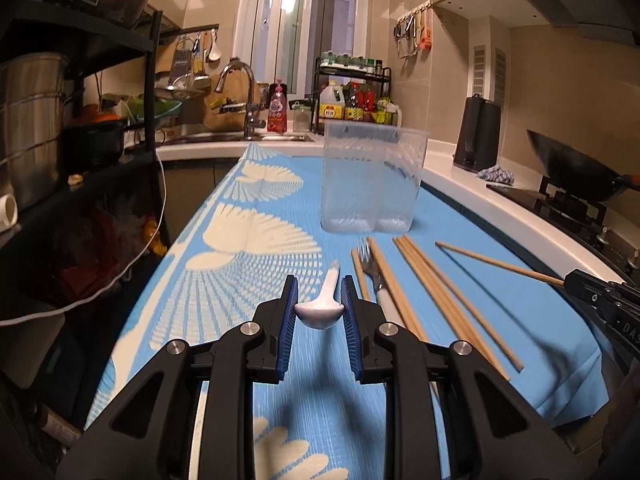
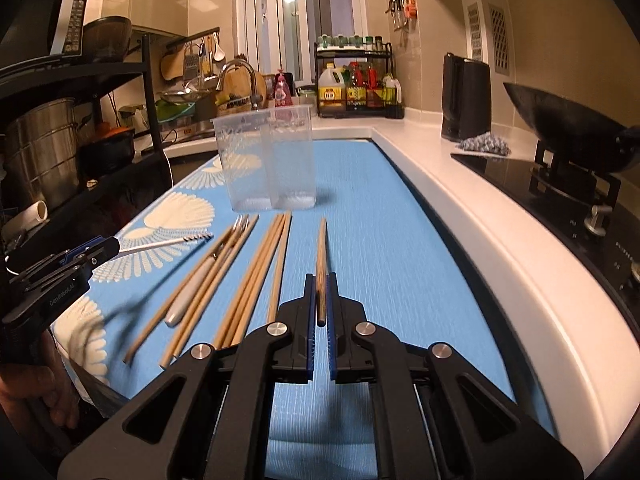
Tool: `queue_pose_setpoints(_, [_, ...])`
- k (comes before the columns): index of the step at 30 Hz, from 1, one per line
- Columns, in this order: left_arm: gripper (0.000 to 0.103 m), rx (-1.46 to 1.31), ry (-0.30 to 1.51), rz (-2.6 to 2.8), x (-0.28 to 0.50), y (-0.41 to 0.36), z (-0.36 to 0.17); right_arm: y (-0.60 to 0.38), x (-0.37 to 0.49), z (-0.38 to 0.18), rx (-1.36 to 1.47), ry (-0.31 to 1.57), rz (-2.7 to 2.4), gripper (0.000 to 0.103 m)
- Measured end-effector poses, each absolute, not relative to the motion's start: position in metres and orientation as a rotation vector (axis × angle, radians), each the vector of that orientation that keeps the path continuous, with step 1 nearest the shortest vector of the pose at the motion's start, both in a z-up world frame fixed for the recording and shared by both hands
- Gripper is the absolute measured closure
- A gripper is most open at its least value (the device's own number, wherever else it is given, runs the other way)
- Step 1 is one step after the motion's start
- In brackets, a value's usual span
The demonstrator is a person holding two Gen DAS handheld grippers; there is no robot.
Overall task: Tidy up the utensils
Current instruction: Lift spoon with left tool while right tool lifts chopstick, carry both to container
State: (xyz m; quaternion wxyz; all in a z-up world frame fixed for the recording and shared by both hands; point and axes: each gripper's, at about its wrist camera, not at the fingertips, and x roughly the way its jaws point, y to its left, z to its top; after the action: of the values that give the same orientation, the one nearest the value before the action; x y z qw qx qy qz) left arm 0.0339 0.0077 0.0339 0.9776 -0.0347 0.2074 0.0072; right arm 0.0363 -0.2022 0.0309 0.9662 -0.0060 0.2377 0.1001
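left wrist view: fork (image 1: 370,266) blurred, half hidden among chopsticks (image 1: 424,280).

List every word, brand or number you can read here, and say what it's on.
"GenRobot.AI": side of the left gripper.
"DAS": on the right gripper, cut off by the picture edge.
Labels on the bottles in the rack: too blurred to read.
Markings on the hob: too small to read.
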Motion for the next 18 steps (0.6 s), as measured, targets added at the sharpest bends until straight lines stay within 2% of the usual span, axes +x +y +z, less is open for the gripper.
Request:
queue_pose_setpoints(9, [0.081,-0.025,0.35,-0.001,0.046,0.015,0.072,-0.205,0.041,0.08,0.002,0.392,0.227,0.098])
queue_pose_setpoints(18, [0.081,-0.032,0.365,-0.019,0.086,0.025,0.115,-0.203,0.073,0.129,0.024,0.38,0.244,0.098])
